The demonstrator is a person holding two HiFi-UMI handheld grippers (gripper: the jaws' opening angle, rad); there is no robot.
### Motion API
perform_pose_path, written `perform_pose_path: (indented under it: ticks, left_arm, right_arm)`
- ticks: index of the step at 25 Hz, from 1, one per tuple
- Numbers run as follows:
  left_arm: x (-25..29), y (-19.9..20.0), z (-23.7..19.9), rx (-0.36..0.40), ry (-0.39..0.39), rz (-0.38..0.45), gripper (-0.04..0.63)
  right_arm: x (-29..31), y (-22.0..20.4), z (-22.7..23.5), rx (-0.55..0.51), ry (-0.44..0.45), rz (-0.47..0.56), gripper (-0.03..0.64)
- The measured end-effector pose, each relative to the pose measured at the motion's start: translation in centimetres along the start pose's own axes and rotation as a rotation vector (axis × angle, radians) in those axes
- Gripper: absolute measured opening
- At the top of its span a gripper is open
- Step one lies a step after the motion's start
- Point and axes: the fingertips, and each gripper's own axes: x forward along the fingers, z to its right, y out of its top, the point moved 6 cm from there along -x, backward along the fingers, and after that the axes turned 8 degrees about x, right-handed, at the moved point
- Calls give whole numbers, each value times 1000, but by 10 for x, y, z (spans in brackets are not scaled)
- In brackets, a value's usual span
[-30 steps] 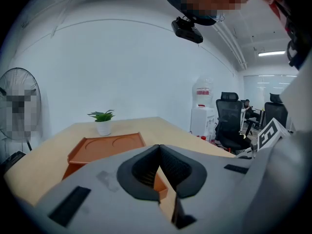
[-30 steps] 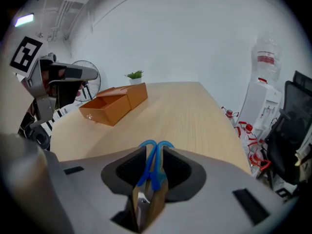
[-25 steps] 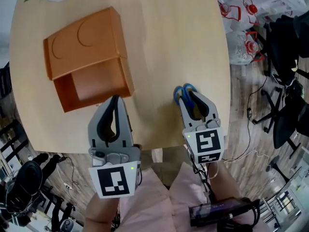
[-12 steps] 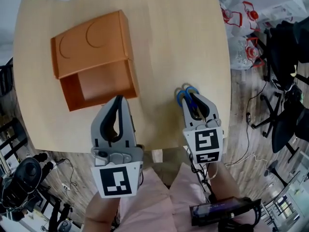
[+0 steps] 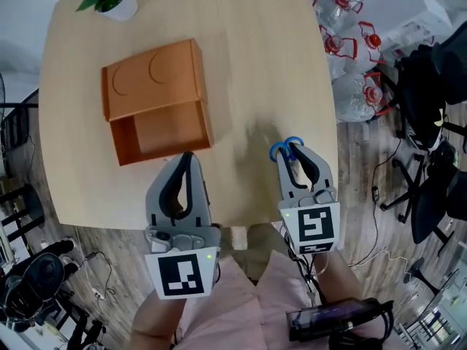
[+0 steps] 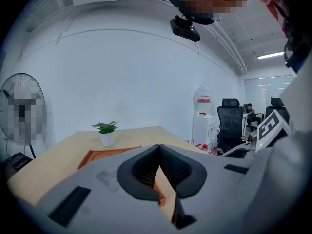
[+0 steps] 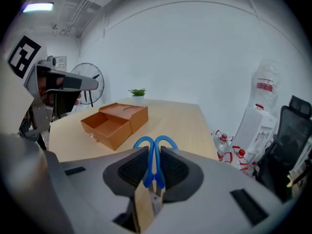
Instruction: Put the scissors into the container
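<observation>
The right gripper [image 7: 154, 165] is clamped on the blue-handled scissors [image 7: 155, 147], with the handle loops sticking out past the jaw tips, so the pick-up looks done. The scissors are held above the near right part of the wooden table [image 5: 255, 49], well apart from the orange container [image 5: 157, 100], whose drawer stands pulled out toward the person. The left gripper [image 5: 186, 160] hangs near the drawer front with its jaws pressed together on nothing. By my judgement the carry across to the drawer and the release into it are what is left.
</observation>
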Motion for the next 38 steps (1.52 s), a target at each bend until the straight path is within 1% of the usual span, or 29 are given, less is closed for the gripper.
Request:
perform_pose_path:
  ticks: [6, 10, 15, 21, 25, 27, 30, 33, 38]
  left_arm:
    - [-29, 29, 13, 13, 54, 71, 5]
    - [-49, 47, 12, -13, 99, 107, 5]
    - [-78, 72, 3, 5, 176, 159, 5]
    - [-113, 90, -11, 24, 281, 210, 5]
    - [-134, 86, -33, 53, 353, 214, 5]
    - [-144, 84, -44, 45, 387, 215, 5]
    - [-152, 86, -59, 37, 415, 220, 5]
    - [-157, 85, -82, 40, 451, 215, 5]
    - [-166, 77, -127, 14, 500, 207, 5]
  right_arm:
    - [-32, 39, -3, -41, 36, 156, 77]
    - [-52, 73, -12, -68, 74, 242, 77]
    - [-75, 113, -30, -119, 138, 344, 77]
    - [-89, 148, -57, -181, 226, 435, 77]
    - [-87, 167, -79, -224, 279, 471, 77]
    - [-84, 173, -94, -244, 306, 480, 78]
    - [-76, 182, -115, -278, 339, 490, 77]
    - [-61, 190, -136, -297, 360, 473, 77]
    - [-37, 193, -174, -343, 404, 446, 77]
